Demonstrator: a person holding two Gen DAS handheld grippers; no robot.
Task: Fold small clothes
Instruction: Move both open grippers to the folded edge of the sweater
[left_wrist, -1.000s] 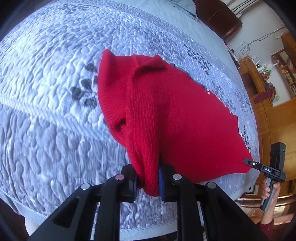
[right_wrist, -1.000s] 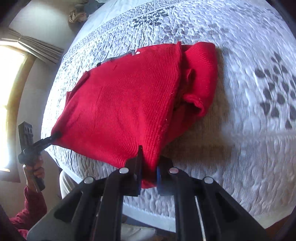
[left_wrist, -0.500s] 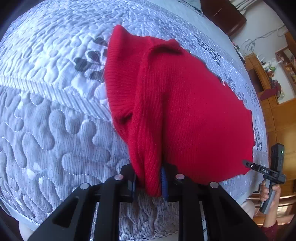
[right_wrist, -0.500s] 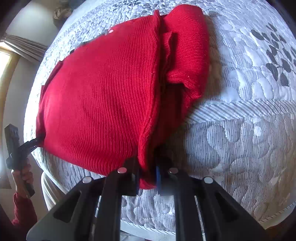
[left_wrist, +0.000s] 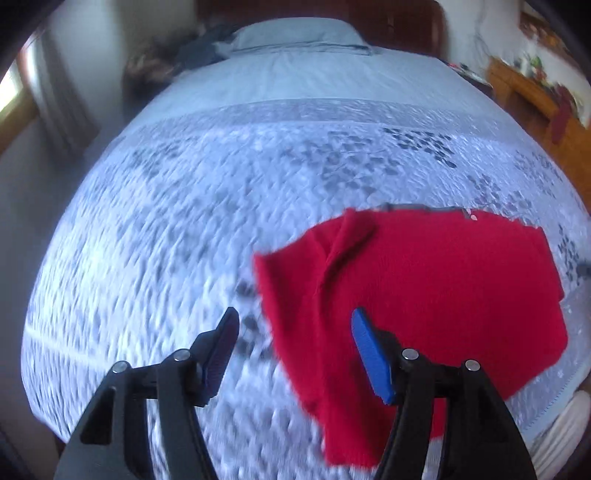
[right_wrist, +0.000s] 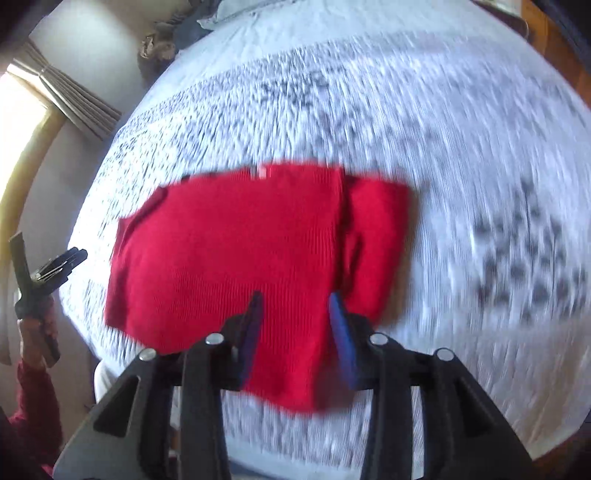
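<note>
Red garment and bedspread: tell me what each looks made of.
Red garment: a soft matte rib knit, likely wool or acrylic, judging by fine vertical ribs. Bedspread: quilted woven fabric, possibly cotton, pale blue-white with stitched puffy texture and grey leaf print; motion blur hides detail.

One red garment (right_wrist: 236, 254), apparently.

My right claw (right_wrist: 295, 325) hangs w/ jaws apart, gripping nothing, just above the near edge of the sweater (right_wrist: 229, 258). Sweater lies flat on the quilt (right_wrist: 461, 147), folded flap on its right. Left claw (right_wrist: 61, 264) at far left, off the cloth.
</note>
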